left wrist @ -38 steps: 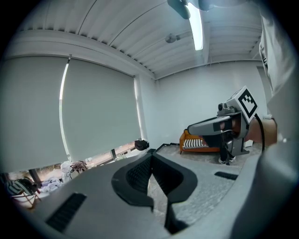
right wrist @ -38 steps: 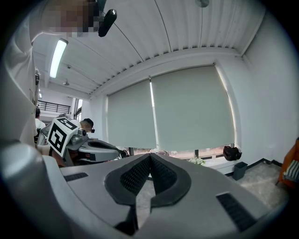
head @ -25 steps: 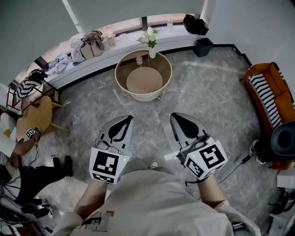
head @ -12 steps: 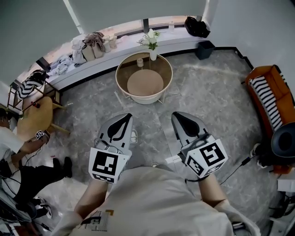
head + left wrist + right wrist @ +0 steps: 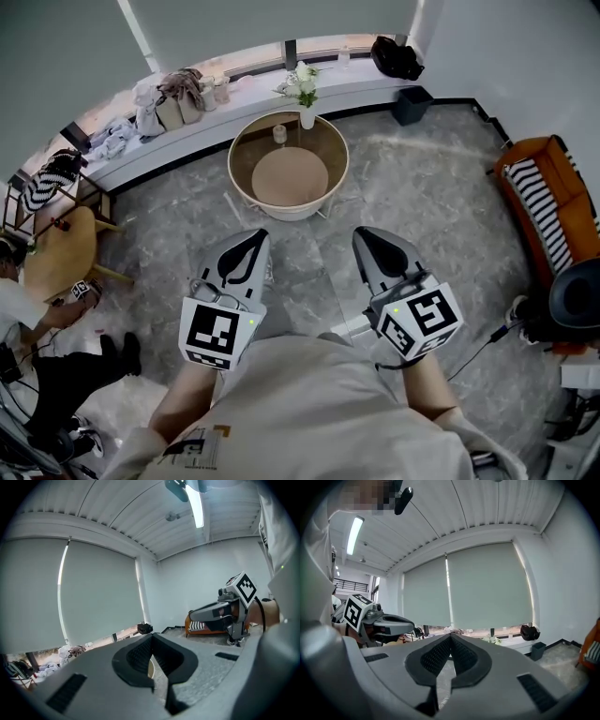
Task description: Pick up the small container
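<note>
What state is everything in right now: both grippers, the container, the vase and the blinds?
Left gripper: shut, empty, over the floor.
Right gripper: shut, empty, over the floor.
Container: upright on the table, untouched.
Vase: upright on the table, holding flowers.
Blinds: drawn down.
Ceiling light: on.

One round table [image 5: 281, 212] holds one small container [image 5: 279, 134] and one flower vase [image 5: 307, 117]. On its near side are two grippers: left gripper [image 5: 255, 235] and right gripper [image 5: 364, 232].
</note>
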Available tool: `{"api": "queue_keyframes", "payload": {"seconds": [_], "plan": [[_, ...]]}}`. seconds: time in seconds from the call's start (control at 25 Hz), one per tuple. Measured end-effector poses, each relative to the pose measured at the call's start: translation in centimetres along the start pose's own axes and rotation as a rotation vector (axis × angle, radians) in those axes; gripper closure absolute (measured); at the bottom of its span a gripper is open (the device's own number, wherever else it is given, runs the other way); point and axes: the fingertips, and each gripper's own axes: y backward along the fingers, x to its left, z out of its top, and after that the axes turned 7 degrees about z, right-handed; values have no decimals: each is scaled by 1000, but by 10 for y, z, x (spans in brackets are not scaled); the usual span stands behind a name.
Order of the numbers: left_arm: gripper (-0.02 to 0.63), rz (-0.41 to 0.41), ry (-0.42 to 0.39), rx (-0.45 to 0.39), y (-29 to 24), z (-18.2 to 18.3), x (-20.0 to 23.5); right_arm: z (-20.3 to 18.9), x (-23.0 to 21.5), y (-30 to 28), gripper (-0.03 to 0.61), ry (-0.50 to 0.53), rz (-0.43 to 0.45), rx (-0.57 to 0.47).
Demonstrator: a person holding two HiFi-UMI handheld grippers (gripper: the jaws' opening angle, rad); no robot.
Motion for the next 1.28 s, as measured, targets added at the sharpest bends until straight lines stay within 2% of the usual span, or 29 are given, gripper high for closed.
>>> {"api": "queue_keyframes", "payload": {"seconds": [0.16, 0.48, 0.96, 1.12, 1.28], "plan": [[606, -10, -8, 16, -28, -6, 29, -1, -13, -40, 572, -4, 7, 17], [606, 18, -8, 45, -77, -13, 117, 18, -30, -137, 572, 6, 39, 34], [606, -65, 14, 110, -187, -27, 212, 37, -94, -265, 572, -26, -11, 94], [606, -111, 70, 109, -225, -22, 244, 50, -119, -307, 572, -31, -36, 104], [606, -132, 45, 105, -259, -23, 279, 55, -138, -353, 572, -27, -54, 118]]}}
